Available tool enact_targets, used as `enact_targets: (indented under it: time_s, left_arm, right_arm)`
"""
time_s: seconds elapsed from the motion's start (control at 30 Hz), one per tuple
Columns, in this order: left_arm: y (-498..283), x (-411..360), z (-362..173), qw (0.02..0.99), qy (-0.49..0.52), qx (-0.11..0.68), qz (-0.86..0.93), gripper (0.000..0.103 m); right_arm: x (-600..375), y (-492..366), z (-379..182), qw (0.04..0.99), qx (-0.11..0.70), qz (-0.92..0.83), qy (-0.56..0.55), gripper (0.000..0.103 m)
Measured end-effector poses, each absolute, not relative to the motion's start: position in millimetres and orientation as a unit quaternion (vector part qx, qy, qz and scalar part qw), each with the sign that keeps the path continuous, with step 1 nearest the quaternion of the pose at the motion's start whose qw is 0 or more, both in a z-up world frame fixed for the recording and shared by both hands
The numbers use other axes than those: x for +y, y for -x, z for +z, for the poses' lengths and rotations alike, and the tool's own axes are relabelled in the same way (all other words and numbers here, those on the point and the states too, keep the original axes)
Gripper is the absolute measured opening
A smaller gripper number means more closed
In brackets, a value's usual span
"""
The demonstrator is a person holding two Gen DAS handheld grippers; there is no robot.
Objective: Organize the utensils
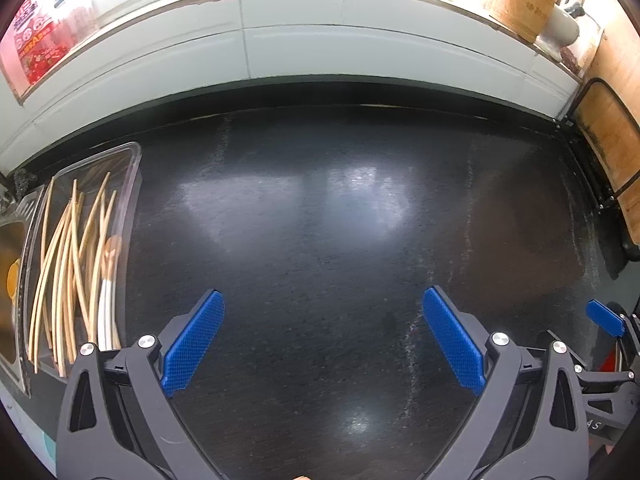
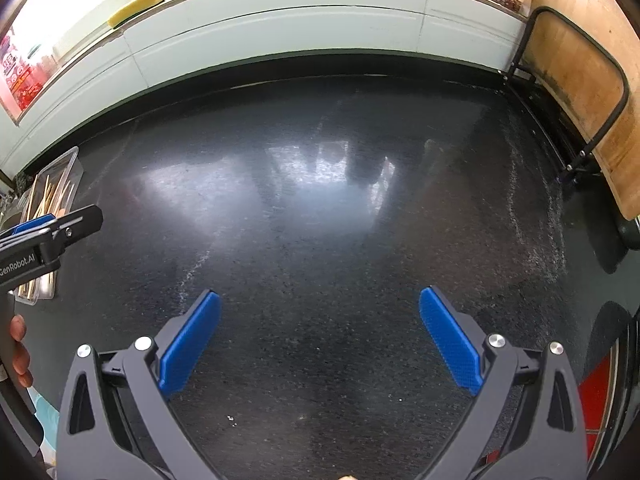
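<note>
Both the left gripper (image 1: pixel 322 336) and right gripper (image 2: pixel 320 336) hang spread and empty over bare black countertop (image 1: pixel 320 208), so reaching blindly leftward could knock the clear tray (image 1: pixel 132 168) holding the chopsticks (image 1: pixel 68 264).

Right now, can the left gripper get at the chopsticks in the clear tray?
Probably yes. The left gripper has its jaws wide open and empty over bare counter, and the chopsticks lie loose in the open-topped tray just to its left. Nothing stands between them; it would need to swing left.
</note>
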State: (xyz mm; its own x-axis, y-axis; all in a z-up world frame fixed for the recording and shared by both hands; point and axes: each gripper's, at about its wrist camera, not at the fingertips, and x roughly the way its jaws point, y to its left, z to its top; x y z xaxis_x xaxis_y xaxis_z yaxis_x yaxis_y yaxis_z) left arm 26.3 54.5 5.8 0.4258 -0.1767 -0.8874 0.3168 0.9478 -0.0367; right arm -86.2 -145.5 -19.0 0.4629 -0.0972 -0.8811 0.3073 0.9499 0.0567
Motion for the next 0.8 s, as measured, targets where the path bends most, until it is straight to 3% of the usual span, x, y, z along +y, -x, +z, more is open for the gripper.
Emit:
enact_targets:
  time_s: [0.8]
  left_arm:
    - [-23, 53, -7, 0.837, -0.064, 0.53, -0.121, 0.097]
  right_arm:
    - [-145, 86, -23, 0.847, 0.509, -0.112, -0.104, 0.096]
